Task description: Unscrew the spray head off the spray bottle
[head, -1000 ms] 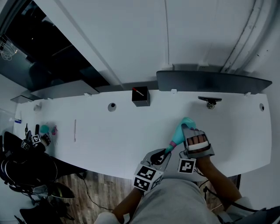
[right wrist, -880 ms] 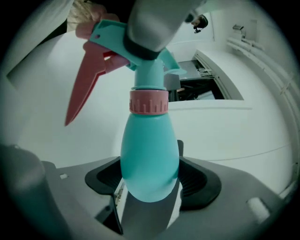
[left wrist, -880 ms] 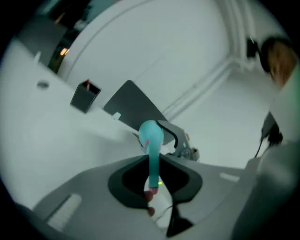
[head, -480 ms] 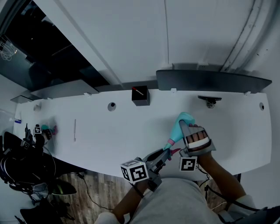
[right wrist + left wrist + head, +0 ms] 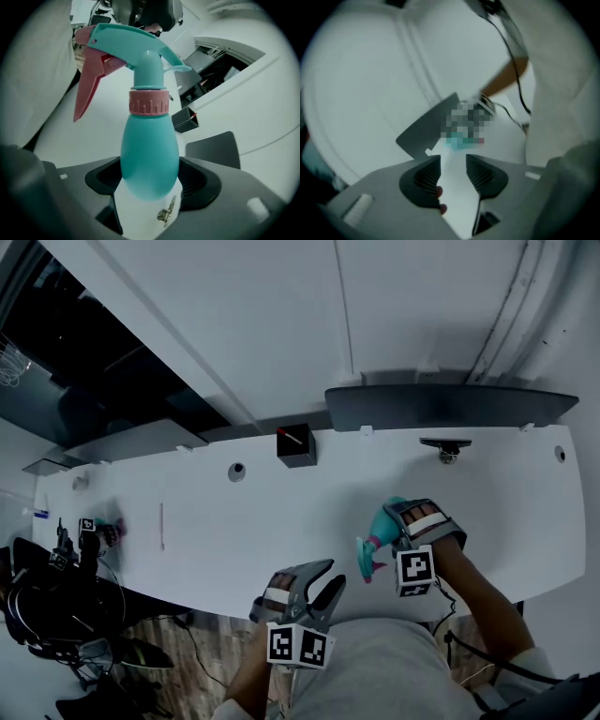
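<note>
One small teal plastic spray bottle (image 5: 150, 154), light and probably slippery, is clamped by its belly in the right gripper (image 5: 150, 180) over the white table (image 5: 216, 531). Its ribbed pink collar (image 5: 148, 102) below the spray head (image 5: 136, 40) looks the surest hold for twisting. The left gripper (image 5: 453, 173) has just been opening its jaws, with nothing between them.

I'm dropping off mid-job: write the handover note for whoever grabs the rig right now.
Left gripper: open, its jaws have just been opening, nothing between them; off the bottle, by the table's front edge.
Right gripper: shut on the body of the spray bottle.
Done: hard to say. The spray head and pink collar sit on the neck; how loose, cannot tell.
Left to do: probably regrip the head with the left gripper, unscrew it, lift it off.
</note>
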{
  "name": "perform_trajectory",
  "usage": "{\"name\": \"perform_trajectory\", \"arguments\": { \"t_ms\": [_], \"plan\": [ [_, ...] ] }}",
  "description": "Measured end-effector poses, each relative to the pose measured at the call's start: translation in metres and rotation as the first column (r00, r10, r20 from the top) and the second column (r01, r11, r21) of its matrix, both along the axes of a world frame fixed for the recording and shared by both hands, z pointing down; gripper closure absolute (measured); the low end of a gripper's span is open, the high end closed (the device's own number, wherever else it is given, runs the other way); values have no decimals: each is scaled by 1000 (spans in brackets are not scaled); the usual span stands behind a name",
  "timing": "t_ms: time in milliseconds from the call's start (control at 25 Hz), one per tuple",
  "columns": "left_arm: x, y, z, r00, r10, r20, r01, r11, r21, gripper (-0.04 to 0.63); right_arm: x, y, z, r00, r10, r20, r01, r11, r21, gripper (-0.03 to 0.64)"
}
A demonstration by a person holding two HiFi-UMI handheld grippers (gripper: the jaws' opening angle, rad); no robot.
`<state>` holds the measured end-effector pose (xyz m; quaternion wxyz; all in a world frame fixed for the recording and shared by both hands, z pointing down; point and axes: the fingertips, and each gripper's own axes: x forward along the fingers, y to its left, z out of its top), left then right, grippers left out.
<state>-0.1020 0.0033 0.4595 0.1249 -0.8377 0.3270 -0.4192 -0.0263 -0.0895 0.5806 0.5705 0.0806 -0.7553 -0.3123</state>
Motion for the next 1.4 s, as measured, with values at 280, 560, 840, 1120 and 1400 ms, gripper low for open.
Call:
{"name": "perform_trajectory", "arguments": {
  "t_ms": [280,560,840,1120,1400],
  "plan": [
    [31,-1,22,822,251,511,-386,906,175,433,-5,35,15,995,-69,-70,48,963,-264,243],
    [40,-11,28,901,216,375,-289,945,151,511,-16,20,-2,997,-70,-38,65,991,-114,243],
    [13,-26,25,658,-523,-542,164,802,-574,528,-27,-14,-48,992,-102,80,61,911,407,245],
    [4,-32,18,487,-621,-614,126,746,-654,525,-31,-17,-50,990,-94,106,44,917,397,245],
    [-17,-22,0,287,-655,-699,0,729,-684,434,-16,-5,-8,992,26,121,-29,999,24,245]
  ]
}}
